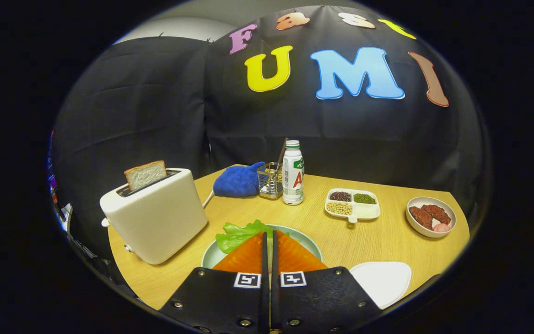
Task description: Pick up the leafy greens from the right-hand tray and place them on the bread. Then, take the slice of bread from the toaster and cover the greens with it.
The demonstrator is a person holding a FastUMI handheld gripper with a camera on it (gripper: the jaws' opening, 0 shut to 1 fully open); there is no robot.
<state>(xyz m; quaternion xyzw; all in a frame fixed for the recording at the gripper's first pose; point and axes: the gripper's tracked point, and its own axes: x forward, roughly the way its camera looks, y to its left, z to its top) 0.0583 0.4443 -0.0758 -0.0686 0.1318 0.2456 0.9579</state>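
A: Where are the greens (237,233)?

B: On the plate (305,242), showing just beyond the orange fingers (247,255) of the hand-held gripper (269,234). The fingers hide the bread I'd expect beneath the leaf, so I can't confirm it.

A: And the fingers themselves?

B: Drawn together, only a thin slit between them. Whether they pinch the leaf's edge is hidden under the tips, so I can't tell if they are clenched on it or simply closed over it.

A: The second slice?

B: The slice (145,175) stands upright in the toaster (155,215), poking out of the slot, to the left of the plate and close to it.

A: What could go wrong?

B: If the leaf is caught in the tips, lifting away would drag it off the plate. I judge that the nearest risk. Next, the slice offers only a narrow top edge; a shallow pinch could crumble it or let it slip back into the slot. The toaster looks light, so a skewed pull might tip or slide it on the counter (378,236).

A: Anything in the way?

B: The bottle (293,172), the blue mitt (239,181) and the sectioned tray (352,206) sit well beyond the plate, so a direct swing left should miss them. The white dish (383,280) by the right finger is the closer hazard.
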